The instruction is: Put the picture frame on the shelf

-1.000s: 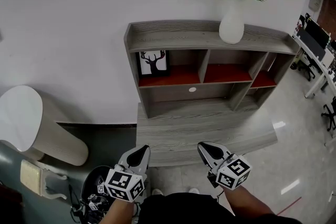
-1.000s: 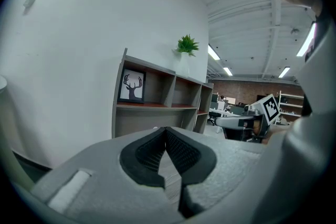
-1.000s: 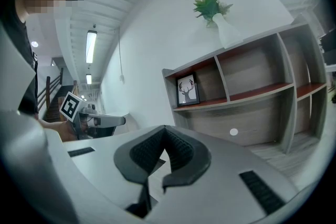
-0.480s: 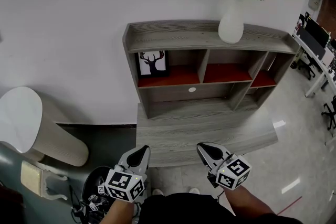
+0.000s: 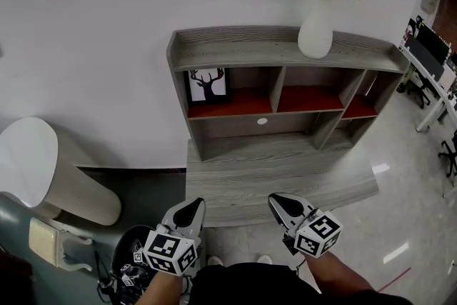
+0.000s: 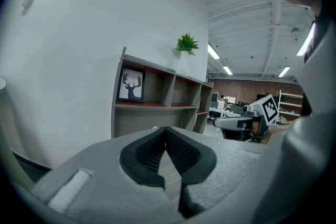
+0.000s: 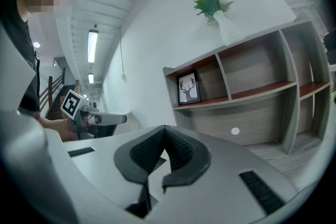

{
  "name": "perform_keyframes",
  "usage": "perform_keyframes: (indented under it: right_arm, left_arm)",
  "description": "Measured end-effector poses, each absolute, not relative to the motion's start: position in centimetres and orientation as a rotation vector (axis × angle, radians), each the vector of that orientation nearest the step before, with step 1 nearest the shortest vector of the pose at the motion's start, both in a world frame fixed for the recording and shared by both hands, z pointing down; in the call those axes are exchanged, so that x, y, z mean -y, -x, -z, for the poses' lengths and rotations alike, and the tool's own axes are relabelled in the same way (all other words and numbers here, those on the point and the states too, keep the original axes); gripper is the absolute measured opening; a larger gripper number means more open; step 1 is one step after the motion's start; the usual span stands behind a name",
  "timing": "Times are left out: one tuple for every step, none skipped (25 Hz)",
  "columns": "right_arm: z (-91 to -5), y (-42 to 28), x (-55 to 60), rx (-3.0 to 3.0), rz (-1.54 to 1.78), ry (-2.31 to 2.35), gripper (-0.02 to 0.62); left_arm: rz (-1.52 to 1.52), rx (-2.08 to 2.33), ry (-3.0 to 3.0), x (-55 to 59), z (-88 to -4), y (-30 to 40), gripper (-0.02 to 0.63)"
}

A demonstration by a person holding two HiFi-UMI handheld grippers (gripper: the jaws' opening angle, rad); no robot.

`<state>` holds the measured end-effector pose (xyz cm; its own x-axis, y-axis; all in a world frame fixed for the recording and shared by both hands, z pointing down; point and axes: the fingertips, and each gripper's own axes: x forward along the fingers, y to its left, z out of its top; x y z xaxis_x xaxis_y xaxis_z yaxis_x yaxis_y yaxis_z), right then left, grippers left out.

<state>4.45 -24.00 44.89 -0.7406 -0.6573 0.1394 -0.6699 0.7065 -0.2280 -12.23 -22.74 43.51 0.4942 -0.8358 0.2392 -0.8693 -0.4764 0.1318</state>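
The picture frame (image 5: pixel 208 85), black-edged with a deer silhouette, stands upright in the leftmost compartment of the grey shelf unit (image 5: pixel 278 53), on its red board. It also shows in the left gripper view (image 6: pixel 130 86) and the right gripper view (image 7: pixel 189 88). My left gripper (image 5: pixel 193 204) and right gripper (image 5: pixel 277 200) hang low by the person's body, just short of the desk's front edge, far from the frame. Both are shut with nothing between the jaws.
A white vase with a green plant (image 5: pixel 316 28) stands on the shelf's top board at the right. A grey wooden desk top (image 5: pixel 278 175) lies under the shelf. A white rounded bin (image 5: pixel 43 171) stands at the left. Office desks (image 5: pixel 432 75) are at the far right.
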Motion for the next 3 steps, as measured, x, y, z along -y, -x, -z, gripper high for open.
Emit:
perform_keyframes:
  right_arm:
    - [-44.90,-4.43,24.04,2.858,-0.410,-1.111,0.014]
    - [-44.91,-4.41,24.09,2.858,-0.410,-1.110,0.014]
    - [-44.91,-4.39,24.13,2.859,-0.409,-1.109,0.014]
  left_arm:
    - [-0.208,1.457,-2.504,22.74,-43.52,12.26,0.009]
    - [-0.208,1.458,-2.504,22.75,-43.53,12.29,0.009]
    - [-0.209,1.459,-2.503,22.75,-43.55,12.32,0.009]
